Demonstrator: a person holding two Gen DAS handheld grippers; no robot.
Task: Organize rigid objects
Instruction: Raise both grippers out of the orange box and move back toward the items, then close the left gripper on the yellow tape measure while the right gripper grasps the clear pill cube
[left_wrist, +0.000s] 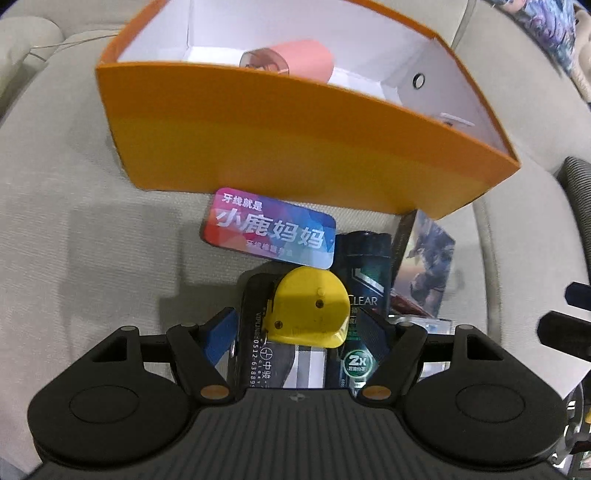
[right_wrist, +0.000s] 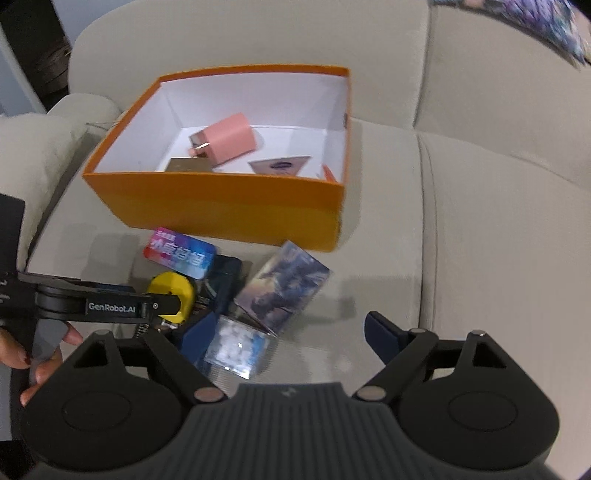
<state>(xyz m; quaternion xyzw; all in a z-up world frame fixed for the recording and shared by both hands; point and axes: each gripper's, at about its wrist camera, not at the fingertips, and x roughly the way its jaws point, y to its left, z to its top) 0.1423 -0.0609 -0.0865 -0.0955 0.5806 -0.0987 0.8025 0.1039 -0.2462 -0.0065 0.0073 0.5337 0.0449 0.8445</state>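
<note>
Yellow tape measure (left_wrist: 310, 308) sits between your left gripper's (left_wrist: 299, 326) spread fingers, unpinched, atop a dark bottle (left_wrist: 364, 280) on the beige sofa (right_wrist: 480, 240). Right of it, your right gripper (right_wrist: 291, 338) hangs spread over a clear box (right_wrist: 236, 345), nothing pinched. Beyond stands the orange box (right_wrist: 229, 205).

What I can read over my claws

"CLEAR" and "2X" on the dark bottle (left_wrist: 364, 291); "小鹿妈妈" on the colourful tin (left_wrist: 271, 230); "GenRobot.AI" on my left gripper (right_wrist: 162, 314).
</note>
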